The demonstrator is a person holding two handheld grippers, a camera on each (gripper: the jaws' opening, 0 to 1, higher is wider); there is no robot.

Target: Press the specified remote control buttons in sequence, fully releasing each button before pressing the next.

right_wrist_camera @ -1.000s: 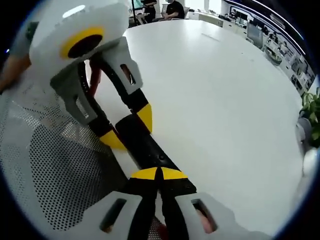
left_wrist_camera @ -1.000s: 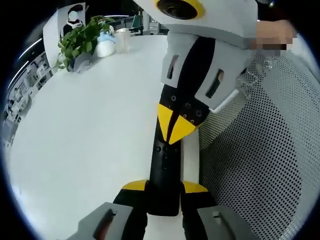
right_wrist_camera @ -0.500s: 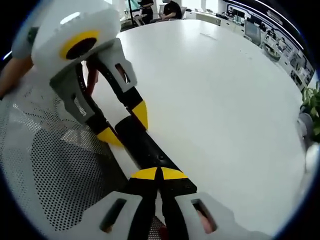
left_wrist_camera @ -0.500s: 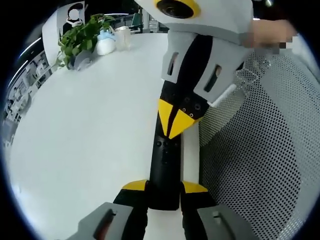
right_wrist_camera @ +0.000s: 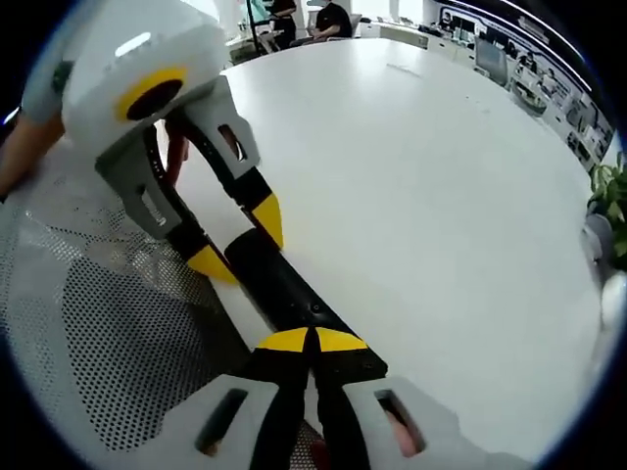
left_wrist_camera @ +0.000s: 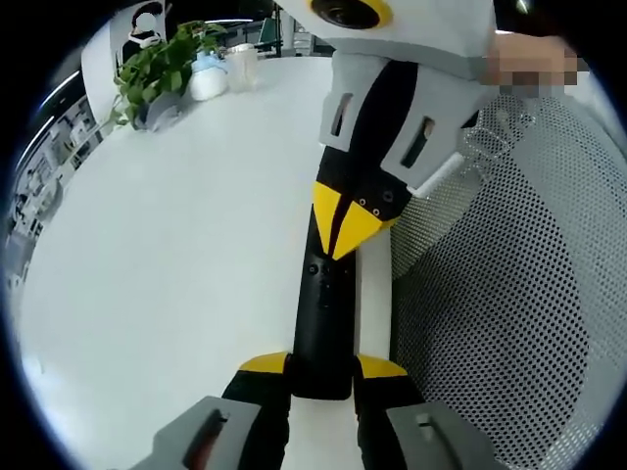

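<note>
A slim black remote lies along the edge of the white table. My left gripper is shut on its near end, one yellow tip on each side. My right gripper comes in from above with its yellow tips together, their point resting on the remote's upper face just past two small buttons. In the right gripper view the right gripper is shut, tips down on the remote, and the left gripper clamps the far end.
A grey mesh chair sits right against the table edge beside the remote, also seen as mesh. A potted plant and a white bottle stand far off. People sit at the table's far end.
In the left gripper view the right gripper's shut tips have crept a little farther up the remote, uncovering more of its face. The left gripper keeps its hold.
</note>
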